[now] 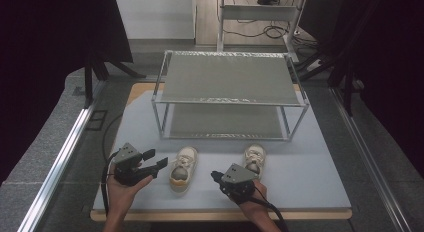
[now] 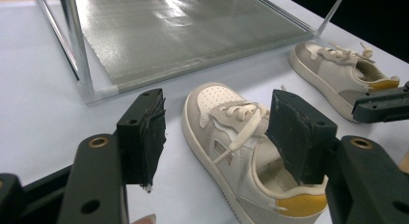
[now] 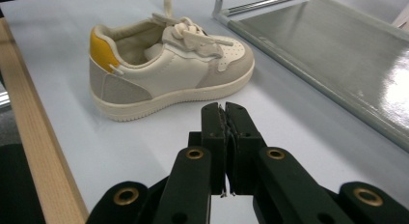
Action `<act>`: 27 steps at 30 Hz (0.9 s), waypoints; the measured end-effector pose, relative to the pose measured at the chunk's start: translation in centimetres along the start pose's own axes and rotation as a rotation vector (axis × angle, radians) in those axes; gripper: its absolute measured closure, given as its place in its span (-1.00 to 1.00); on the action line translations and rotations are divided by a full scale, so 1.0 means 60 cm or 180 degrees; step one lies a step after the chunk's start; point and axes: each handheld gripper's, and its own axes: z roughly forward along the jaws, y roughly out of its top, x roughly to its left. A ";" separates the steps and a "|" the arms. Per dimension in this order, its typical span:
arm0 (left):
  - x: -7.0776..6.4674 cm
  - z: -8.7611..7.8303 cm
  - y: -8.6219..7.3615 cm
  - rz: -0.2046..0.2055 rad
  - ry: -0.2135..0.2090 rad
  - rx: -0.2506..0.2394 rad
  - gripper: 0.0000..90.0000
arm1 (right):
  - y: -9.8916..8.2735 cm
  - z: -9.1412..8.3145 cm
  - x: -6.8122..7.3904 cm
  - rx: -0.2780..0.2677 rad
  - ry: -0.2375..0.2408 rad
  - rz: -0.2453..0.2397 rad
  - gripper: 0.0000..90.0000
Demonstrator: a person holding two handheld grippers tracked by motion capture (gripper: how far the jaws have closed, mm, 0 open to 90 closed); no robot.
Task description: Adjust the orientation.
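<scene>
Left gripper (image 1: 156, 159): I hold it at the near left of the table, its jaws spread wide with nothing pressed between the pads. In its own view (image 2: 214, 137) the two black pads stand apart on either side of the shoe ahead.

Left shoe (image 1: 183, 168): just beside my left gripper, on its right in the high view, toe toward the rack and heel toward me. Seen from the left gripper (image 2: 251, 156), it lies beyond the pads, partly behind the right-hand pad; I see no contact. Its heel tab is yellow, its laces loose.

Right gripper (image 1: 216, 176): I hold it at the near right of the table, pointing left across it toward the left shoe. Its jaws are pressed together, pad against pad, on nothing (image 3: 225, 113).

Left shoe from the right gripper (image 3: 169, 69): lying on its sole ahead of the closed tips, a strip of bare table between them.

Right shoe (image 1: 254, 158): just past the body of my right gripper, toward the rack, toe also toward the rack; from the left gripper it lies farther off at the right (image 2: 342, 74).

Rack (image 1: 230, 94): a two-shelf metal frame standing behind both shoes, well apart from the grippers.

Table (image 1: 320, 182): pale blue-grey top with a wooden near edge.
</scene>
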 end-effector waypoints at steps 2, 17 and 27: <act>-0.001 -0.001 0.000 0.0005 0.0003 -0.0001 -0.14 | 0.000 0.000 -0.001 0.0000 -0.0018 0.0000 0.93; 0.005 -0.015 -0.012 -0.0078 0.0092 -0.0007 -0.14 | -0.043 -0.022 -0.032 0.0175 -0.0134 0.0177 0.94; 0.003 -0.010 -0.015 -0.0074 0.0088 0.0025 -0.14 | -0.054 -0.041 -0.050 0.0232 -0.0310 0.0262 0.99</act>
